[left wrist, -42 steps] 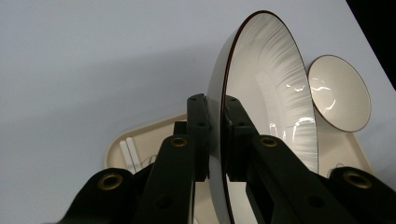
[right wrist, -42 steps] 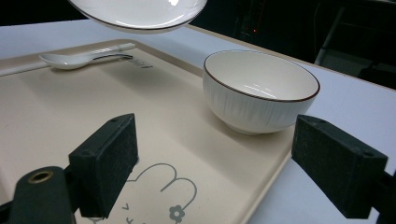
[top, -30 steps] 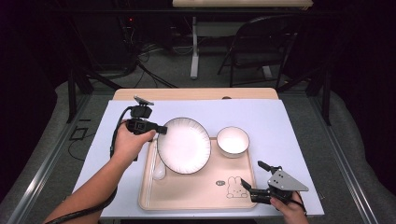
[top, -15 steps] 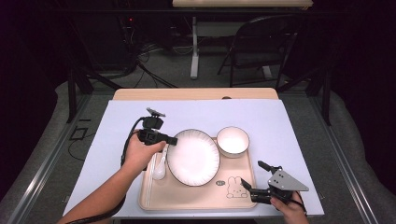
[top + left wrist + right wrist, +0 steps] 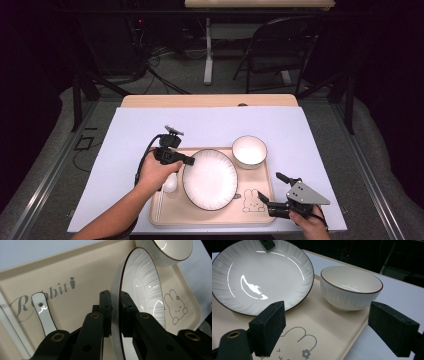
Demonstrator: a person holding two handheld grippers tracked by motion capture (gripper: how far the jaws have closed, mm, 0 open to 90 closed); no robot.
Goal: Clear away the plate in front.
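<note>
Around: a white bowl (image 5: 249,150) sits on the upper right corner of the beige tray (image 5: 165,215), just right of the plate; a white spoon (image 5: 170,184) lies on the tray's left part, at the plate's left edge, partly under the person's left hand (image 5: 156,173).
In the way: the bowl stands close beside the plate's rim; I cannot tell if they touch.
Writing: "Rabbit" with a small carrot is printed on the tray floor, centre left in the left gripper view; a rabbit drawing (image 5: 249,200) marks the tray's lower right.
Plate: the white ribbed plate (image 5: 209,178) is over the middle of the tray, tilted, its left edge raised.
Left gripper (image 5: 115,302): jaws pressed on the plate's rim, one pad on each face.
Right gripper (image 5: 268,196): jaws spread wide, holding nothing, at the tray's lower right corner, below the bowl, well apart from the plate.
</note>
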